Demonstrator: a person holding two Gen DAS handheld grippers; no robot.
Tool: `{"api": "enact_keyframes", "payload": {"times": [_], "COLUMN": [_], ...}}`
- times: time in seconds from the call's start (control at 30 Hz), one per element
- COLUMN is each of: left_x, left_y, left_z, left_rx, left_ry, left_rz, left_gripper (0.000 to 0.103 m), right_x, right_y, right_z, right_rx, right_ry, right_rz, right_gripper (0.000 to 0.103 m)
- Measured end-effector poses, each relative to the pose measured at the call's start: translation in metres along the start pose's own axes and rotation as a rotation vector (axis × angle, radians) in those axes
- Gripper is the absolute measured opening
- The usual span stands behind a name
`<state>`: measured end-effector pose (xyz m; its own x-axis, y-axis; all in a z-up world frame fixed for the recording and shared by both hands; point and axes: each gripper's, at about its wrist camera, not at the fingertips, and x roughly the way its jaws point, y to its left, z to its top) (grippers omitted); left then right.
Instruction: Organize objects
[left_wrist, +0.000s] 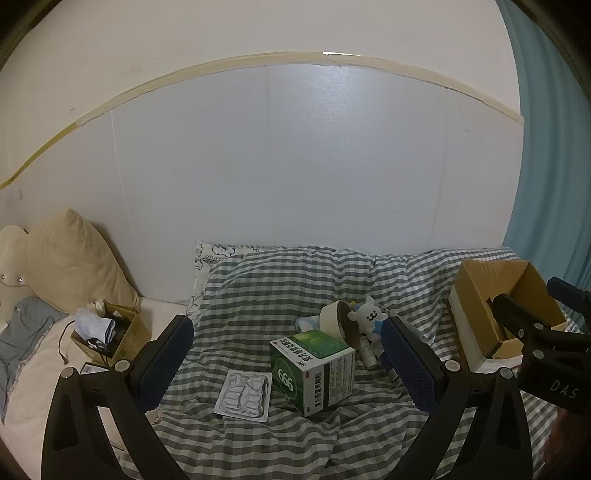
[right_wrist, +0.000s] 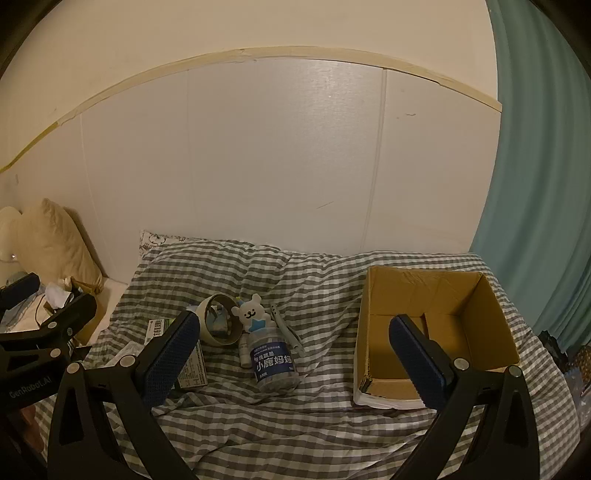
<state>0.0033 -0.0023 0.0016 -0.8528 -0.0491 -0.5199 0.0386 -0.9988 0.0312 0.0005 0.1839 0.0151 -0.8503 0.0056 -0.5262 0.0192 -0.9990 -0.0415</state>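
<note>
On the checked bedspread lie a green and white medicine box (left_wrist: 314, 369), a silver blister pack (left_wrist: 244, 396), a roll of tape (left_wrist: 338, 320), a white bear toy (left_wrist: 369, 315) and a small tube (left_wrist: 367, 350). In the right wrist view the bear (right_wrist: 251, 314) tops a clear jar with a blue label (right_wrist: 273, 363), beside the tape roll (right_wrist: 218, 325) and a pair of tongs (right_wrist: 286, 328). An open, empty cardboard box (right_wrist: 436, 328) stands at the right; it also shows in the left wrist view (left_wrist: 495, 310). My left gripper (left_wrist: 288, 369) and right gripper (right_wrist: 295, 362) are open and empty, above the bed.
A small carton full of clutter (left_wrist: 107, 332) sits at the left near a beige pillow (left_wrist: 70, 258). A white panel wall (left_wrist: 295, 166) runs behind the bed. A teal curtain (right_wrist: 535, 184) hangs at the right.
</note>
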Motion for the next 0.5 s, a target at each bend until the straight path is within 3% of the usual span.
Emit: {"api": "enact_keyframes", "payload": {"times": [0.5], "left_x": [0.001], "left_y": [-0.0029], "left_z": [-0.002], "left_rx": [0.008], "left_ry": [0.006], "left_rz": [0.003], "left_gripper": [0.103], "right_x": [0.0], "right_y": [-0.0003], "right_z": [0.0002], "right_rx": [0.005], "right_ry": [0.001], "right_rz": [0.002], "right_gripper": [0.103]}}
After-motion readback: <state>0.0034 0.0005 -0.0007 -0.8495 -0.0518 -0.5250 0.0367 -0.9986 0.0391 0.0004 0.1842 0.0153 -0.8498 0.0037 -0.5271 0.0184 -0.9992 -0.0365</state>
